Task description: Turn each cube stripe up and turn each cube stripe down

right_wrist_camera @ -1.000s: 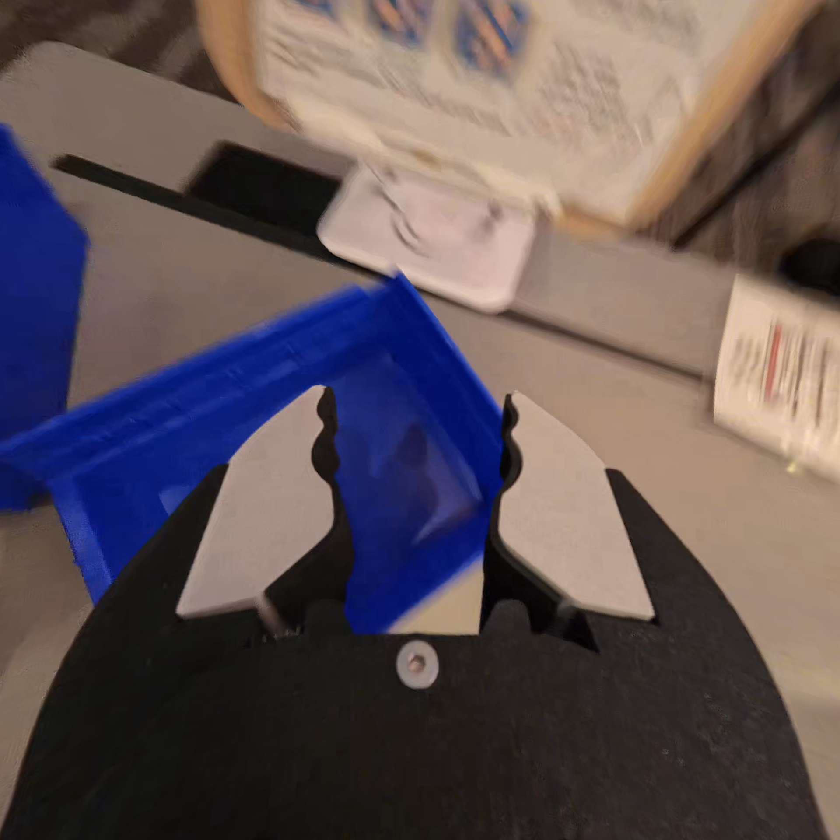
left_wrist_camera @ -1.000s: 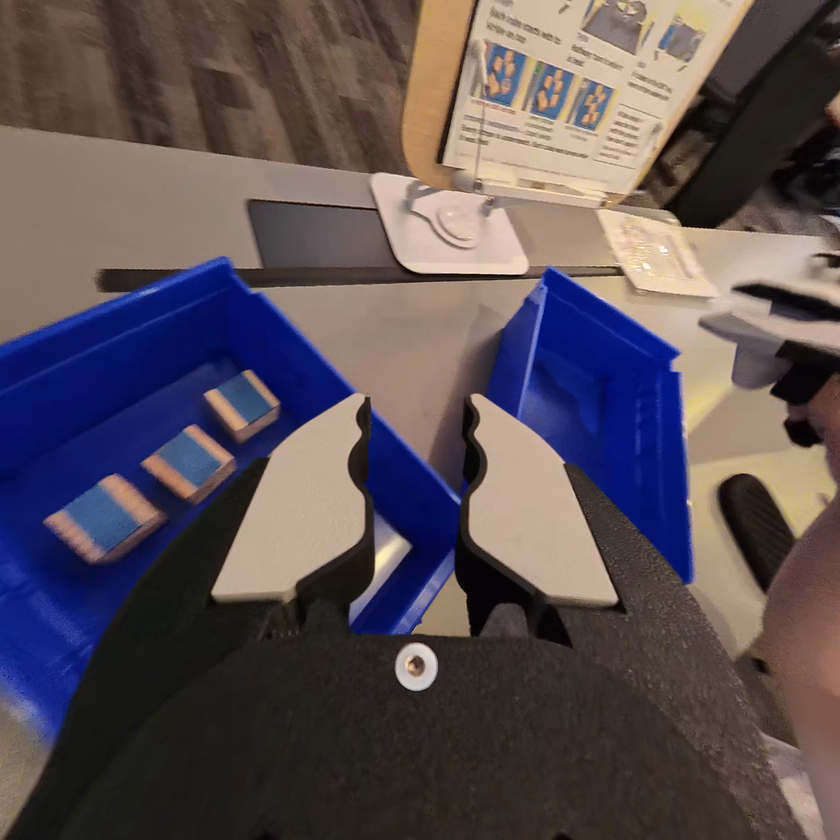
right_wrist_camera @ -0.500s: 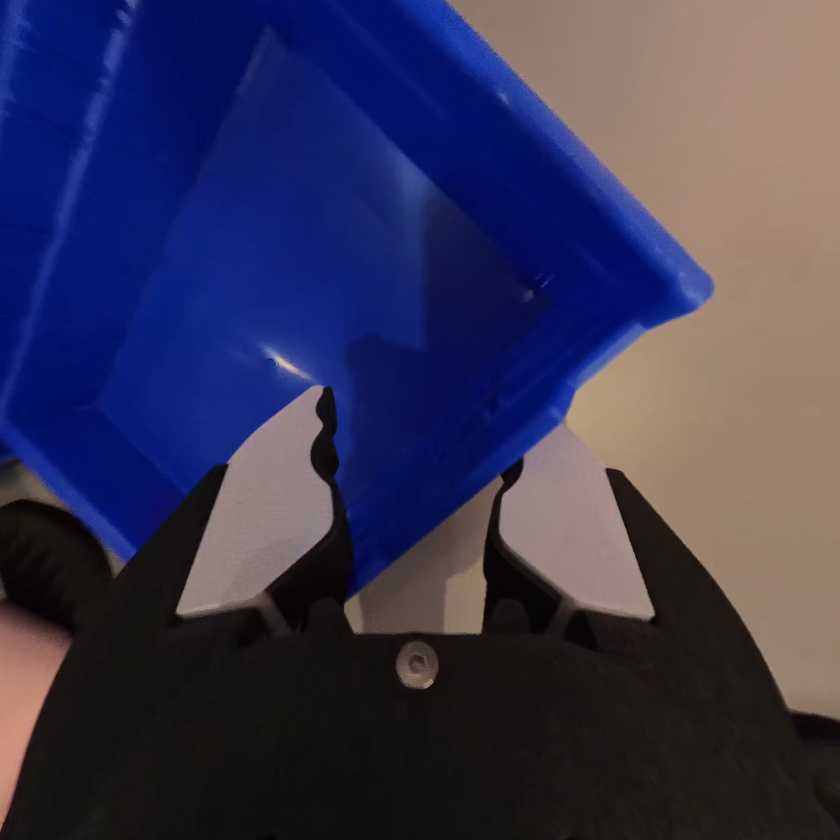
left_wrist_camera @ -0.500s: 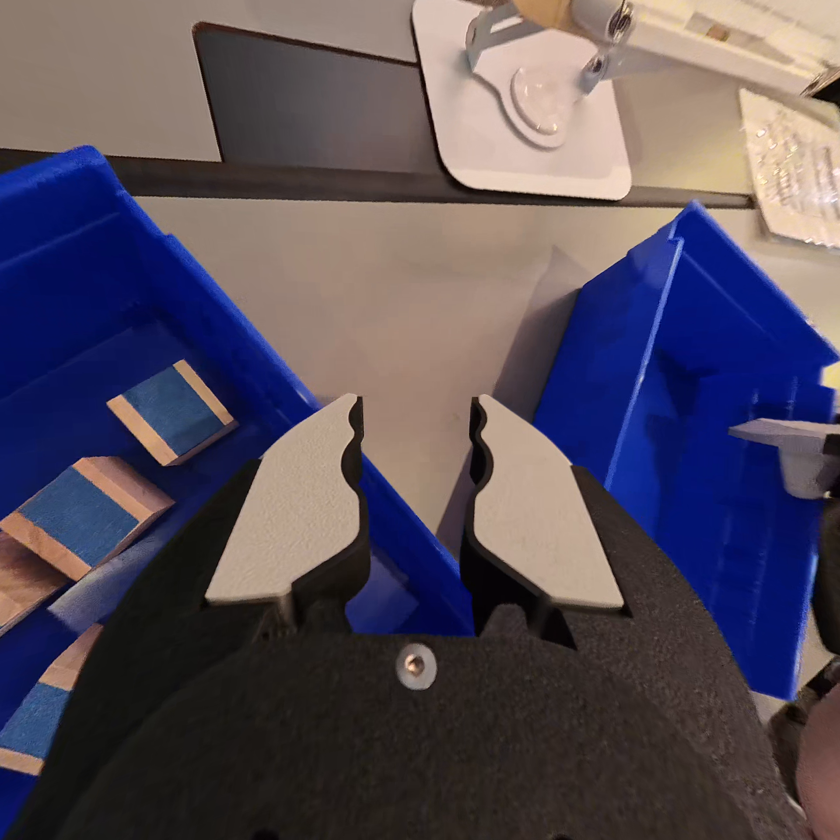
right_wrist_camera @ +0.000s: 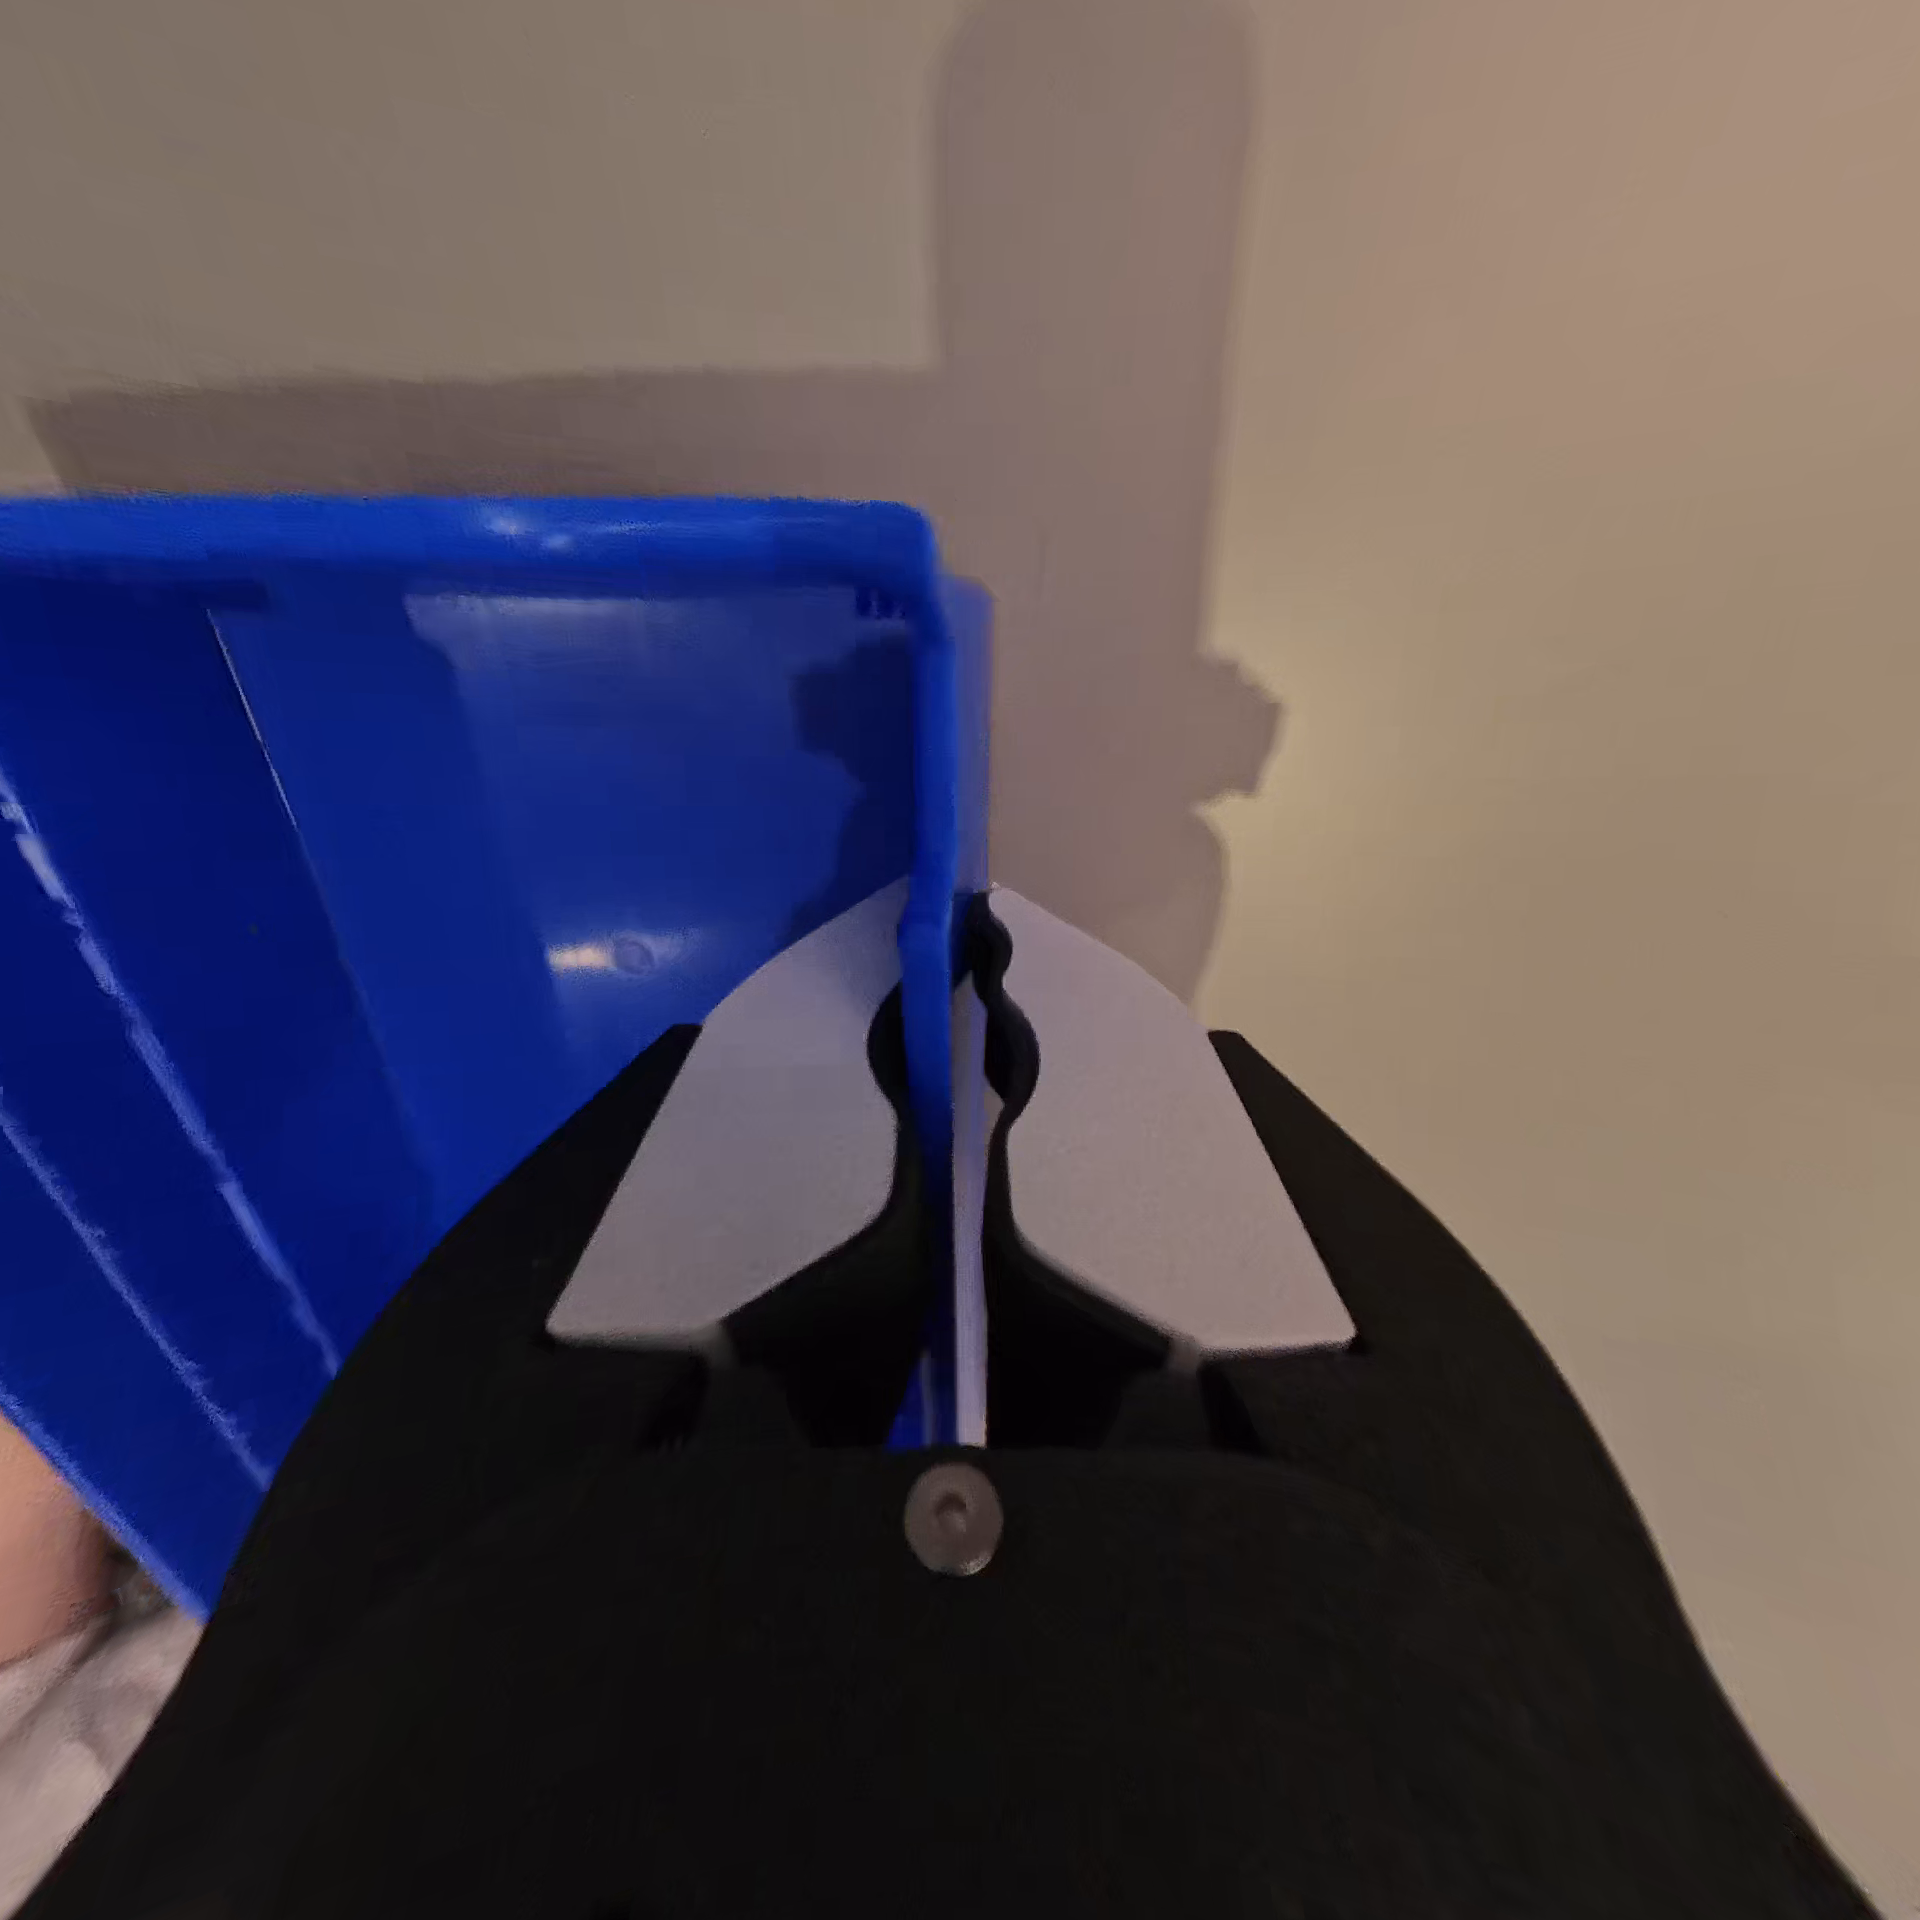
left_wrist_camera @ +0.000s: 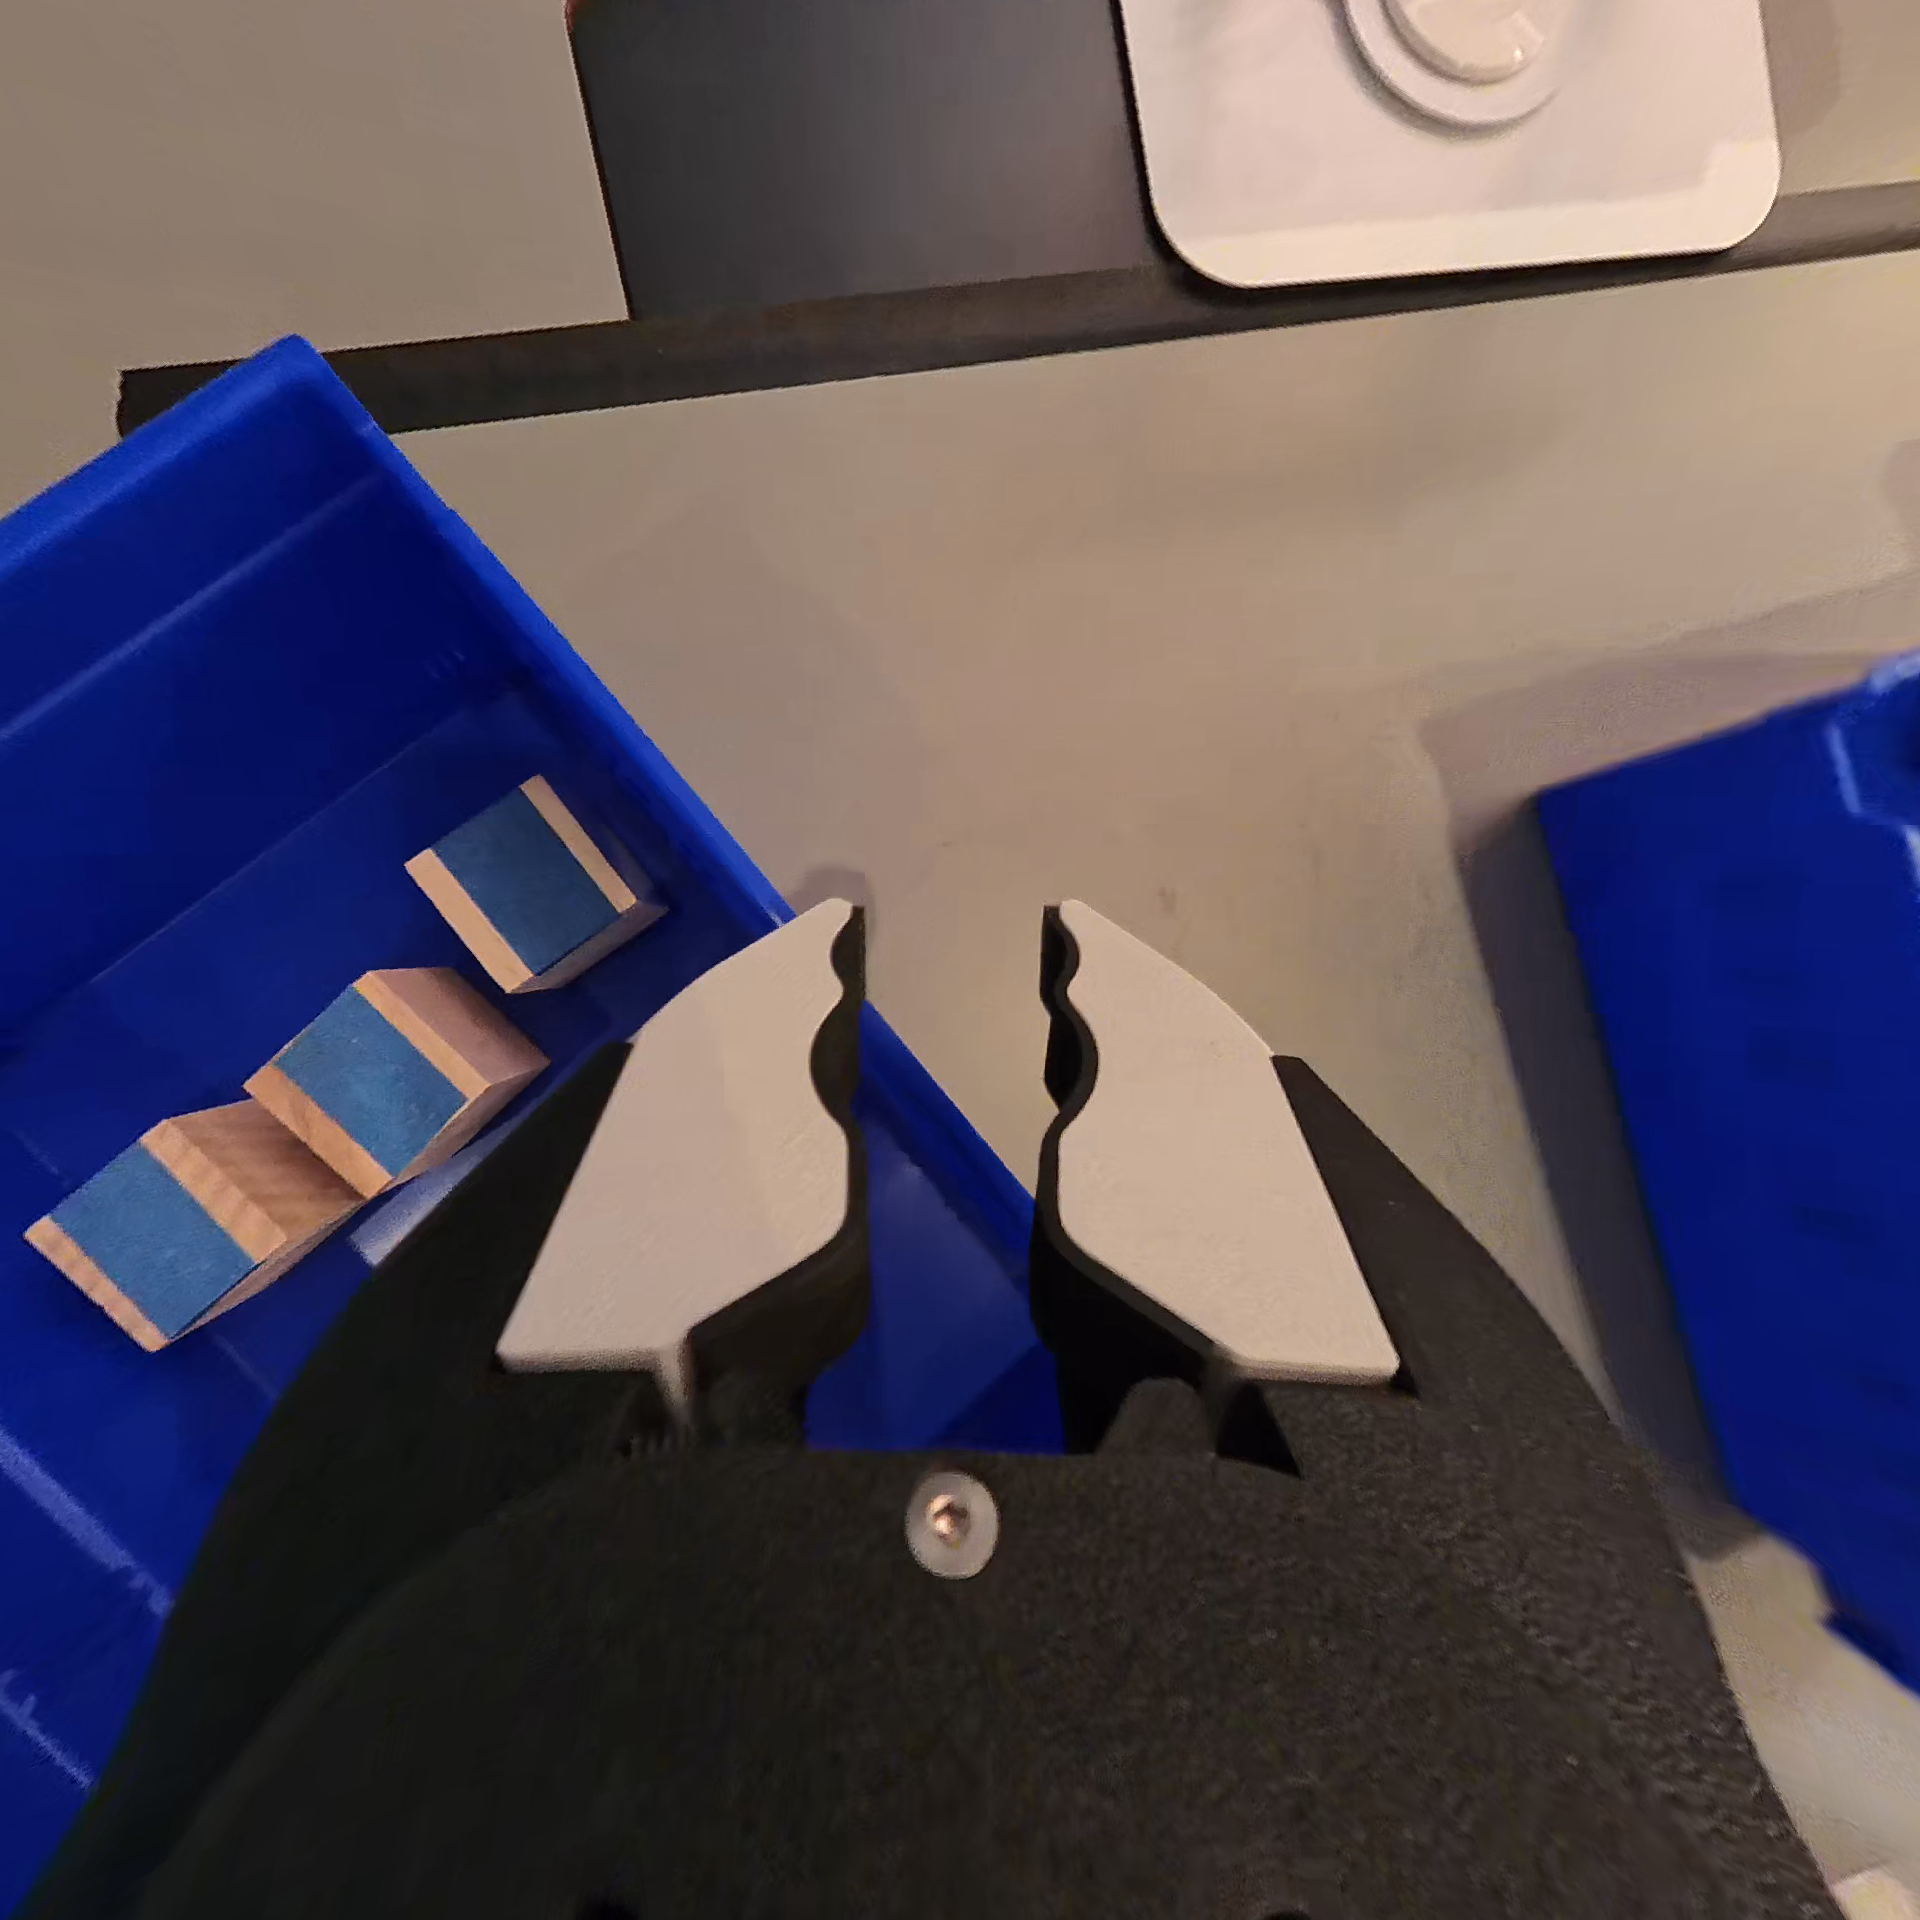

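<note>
Wooden cubes (left_wrist_camera: 384, 1081) beside the open, empty left gripper (left_wrist_camera: 951, 925) are shown only leftward, whereas the right gripper (right_wrist_camera: 951, 935) is clamped on a blue bin's wall (right_wrist_camera: 930, 790).

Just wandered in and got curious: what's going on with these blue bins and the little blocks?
A person is working with two hand-held claws. The right claw is shut on the side wall of an empty blue bin; that bin looks tilted in the left wrist view. The left claw is open and holds nothing, above the grey table beside a second blue bin. Three wooden cubes lie in that bin in a row, blue stripes facing up, none gripped.
</note>
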The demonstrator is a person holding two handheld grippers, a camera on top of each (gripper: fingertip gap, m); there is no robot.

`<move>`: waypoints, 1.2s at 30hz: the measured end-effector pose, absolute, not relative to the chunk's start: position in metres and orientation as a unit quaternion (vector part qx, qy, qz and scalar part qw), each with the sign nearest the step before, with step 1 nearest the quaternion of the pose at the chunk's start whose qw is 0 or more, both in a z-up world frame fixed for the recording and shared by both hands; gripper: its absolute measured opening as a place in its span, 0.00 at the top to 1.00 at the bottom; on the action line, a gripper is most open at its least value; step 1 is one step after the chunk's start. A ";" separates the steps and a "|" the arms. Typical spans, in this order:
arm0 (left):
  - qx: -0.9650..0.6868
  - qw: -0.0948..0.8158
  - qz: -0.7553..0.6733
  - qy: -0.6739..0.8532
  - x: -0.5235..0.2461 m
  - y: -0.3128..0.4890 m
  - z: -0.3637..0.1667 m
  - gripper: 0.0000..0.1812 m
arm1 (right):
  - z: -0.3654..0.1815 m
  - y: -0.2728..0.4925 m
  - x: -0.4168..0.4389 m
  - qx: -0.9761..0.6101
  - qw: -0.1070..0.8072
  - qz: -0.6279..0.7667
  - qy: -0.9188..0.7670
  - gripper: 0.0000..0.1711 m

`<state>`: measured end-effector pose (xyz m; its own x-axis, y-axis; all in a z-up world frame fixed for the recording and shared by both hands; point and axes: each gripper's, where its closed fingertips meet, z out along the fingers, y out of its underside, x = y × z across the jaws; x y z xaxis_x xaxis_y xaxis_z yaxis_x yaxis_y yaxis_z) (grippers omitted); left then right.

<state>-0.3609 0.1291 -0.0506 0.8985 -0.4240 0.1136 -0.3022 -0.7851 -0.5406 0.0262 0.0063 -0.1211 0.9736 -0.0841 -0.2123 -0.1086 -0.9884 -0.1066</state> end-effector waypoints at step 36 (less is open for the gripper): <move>-0.947 0.220 -0.080 0.218 -0.347 0.122 -0.070 0.83 | -0.124 -0.049 0.361 -0.986 0.106 0.076 0.108 0.96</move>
<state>-0.3470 0.1219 -0.0699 0.8923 -0.4480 0.0560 -0.3773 -0.8081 -0.4523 0.3612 -0.0489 -0.1236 0.9651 -0.1974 -0.1723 -0.2295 -0.9542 -0.1920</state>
